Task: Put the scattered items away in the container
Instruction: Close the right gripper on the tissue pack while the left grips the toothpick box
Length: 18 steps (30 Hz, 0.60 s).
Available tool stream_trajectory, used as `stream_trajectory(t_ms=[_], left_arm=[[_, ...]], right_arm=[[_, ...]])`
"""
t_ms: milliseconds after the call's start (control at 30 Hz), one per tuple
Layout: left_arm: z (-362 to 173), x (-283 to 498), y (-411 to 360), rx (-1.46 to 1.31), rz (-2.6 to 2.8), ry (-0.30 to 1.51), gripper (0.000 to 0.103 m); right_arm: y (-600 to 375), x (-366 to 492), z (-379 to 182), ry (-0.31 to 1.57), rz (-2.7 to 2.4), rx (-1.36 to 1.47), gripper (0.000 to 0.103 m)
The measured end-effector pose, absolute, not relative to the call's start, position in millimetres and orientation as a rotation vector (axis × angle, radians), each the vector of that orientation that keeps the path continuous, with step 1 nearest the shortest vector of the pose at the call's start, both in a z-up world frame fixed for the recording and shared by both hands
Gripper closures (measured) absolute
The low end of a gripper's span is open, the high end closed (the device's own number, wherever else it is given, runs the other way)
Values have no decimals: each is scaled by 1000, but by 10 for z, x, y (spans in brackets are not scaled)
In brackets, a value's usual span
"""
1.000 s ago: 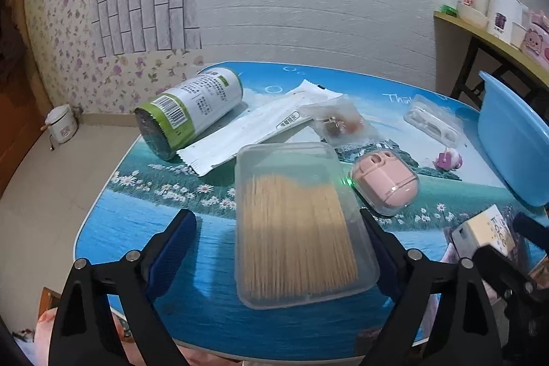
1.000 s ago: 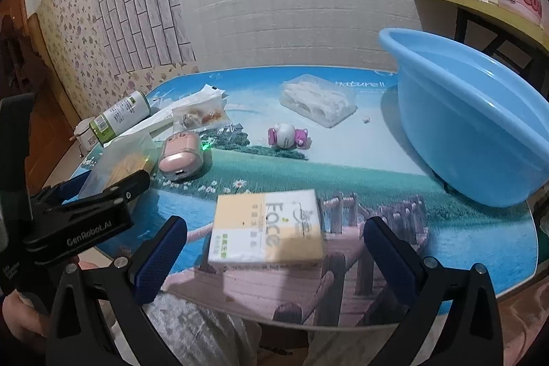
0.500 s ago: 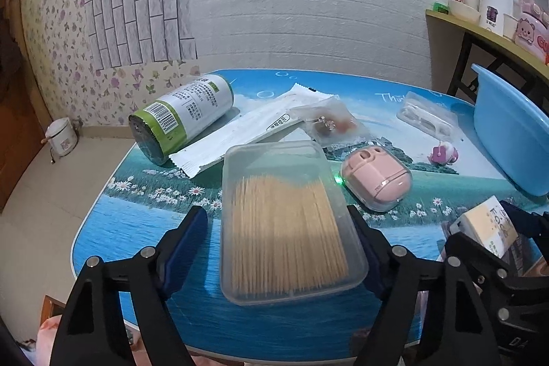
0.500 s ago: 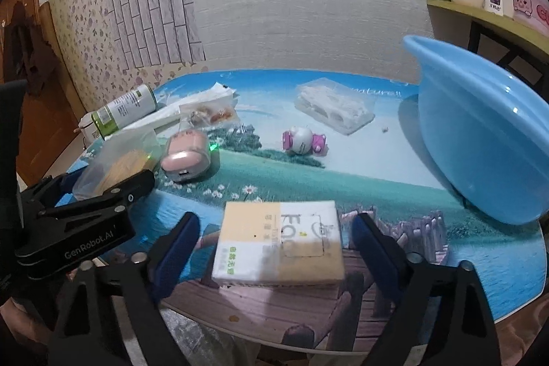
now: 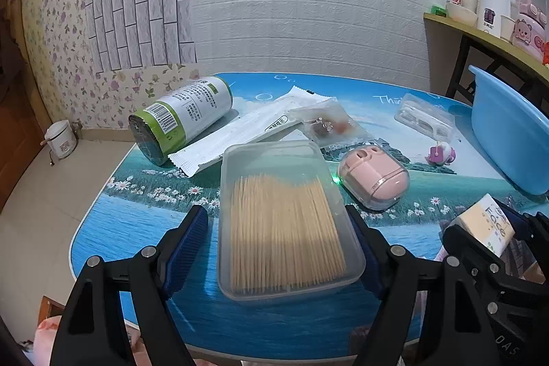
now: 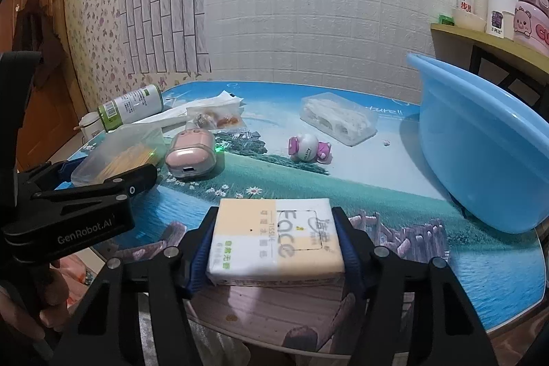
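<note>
A clear toothpick box (image 5: 281, 222) lies on the table between the fingers of my left gripper (image 5: 278, 239). The right pad touches its side; a small gap shows at the left pad. My right gripper (image 6: 274, 242) is shut on a tissue pack (image 6: 274, 239) at the table's front edge; the pack also shows in the left wrist view (image 5: 487, 225). The blue basin (image 6: 480, 143) stands at the right. Scattered about are a pink earbud case (image 5: 374, 174), a green-white can (image 5: 182, 119), a white sachet (image 5: 240, 132), a clear snack bag (image 5: 326, 126), a small pink toy (image 6: 308, 148) and a clear packet (image 6: 338, 117).
A shelf (image 6: 487, 36) with cups and jars stands behind the basin at the right. The white brick wall runs along the table's far edge. My left gripper's body (image 6: 79, 204) crosses the left of the right wrist view.
My right gripper's fingers have closed in onto the tissue pack. My left gripper's fingers have closed in around the toothpick box. Both cameras have tilted up a little.
</note>
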<state>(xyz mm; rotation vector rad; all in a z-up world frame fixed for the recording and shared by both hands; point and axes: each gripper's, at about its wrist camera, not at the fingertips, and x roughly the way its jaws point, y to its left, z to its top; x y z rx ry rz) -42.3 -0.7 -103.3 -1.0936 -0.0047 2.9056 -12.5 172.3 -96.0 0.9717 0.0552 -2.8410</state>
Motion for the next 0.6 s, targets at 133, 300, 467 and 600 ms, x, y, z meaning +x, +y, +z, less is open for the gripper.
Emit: stream_trajectory(t_ms=[133,300,467,600], left_arm=[[-1029,-417,-1,-1090,2907,4,30],[-1015,-392,50,-1069,2899,32,40],[-1013,-379,35,-1062,2903,13,43],[-1008,-366,18,-1056,2905,-7,44]], right_arm=[[1729,-95,-968,61,-2842,953,39],[1738,-85,-973,56,-2841,950,39],[1735,-62,-977,62,-2845,948,39],[1749,-51,-975,54,-2847,946,39]])
